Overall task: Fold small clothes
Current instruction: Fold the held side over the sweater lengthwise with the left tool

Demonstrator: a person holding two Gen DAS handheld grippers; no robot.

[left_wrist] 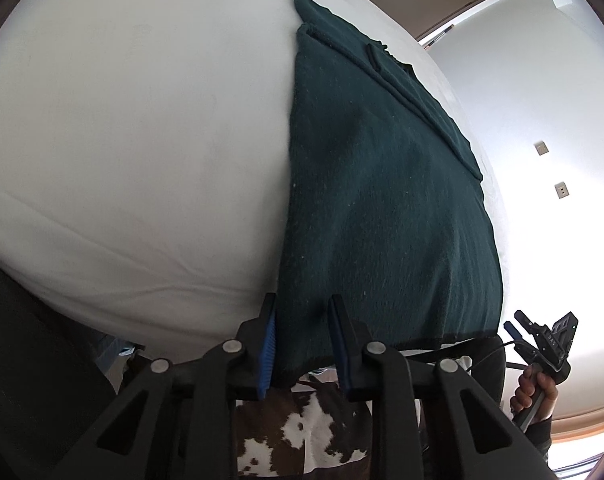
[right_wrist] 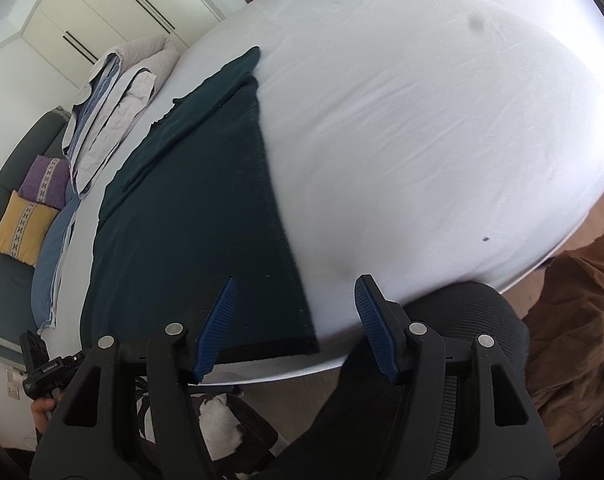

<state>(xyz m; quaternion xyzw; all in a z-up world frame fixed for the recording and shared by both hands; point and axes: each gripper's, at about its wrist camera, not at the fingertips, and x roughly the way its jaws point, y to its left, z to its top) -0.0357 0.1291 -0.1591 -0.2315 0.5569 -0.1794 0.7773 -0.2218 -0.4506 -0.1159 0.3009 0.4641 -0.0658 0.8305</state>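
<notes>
Dark green knit garment [left_wrist: 382, 200] lies flat on the white-sheeted bed [left_wrist: 122, 140], hem at the near edge. Left gripper [left_wrist: 302, 340] fingers straddle the hem corner, not clamped yet. Right gripper [right_wrist: 296, 328] is spread wide, empty, at the other corner. Risk: shallow bite on thick knit, so the corner slips mid-fold.

Home bedroom, bed [right_wrist: 422, 120], pillows [right_wrist: 26, 224], wardrobe [right_wrist: 102, 12]
</notes>
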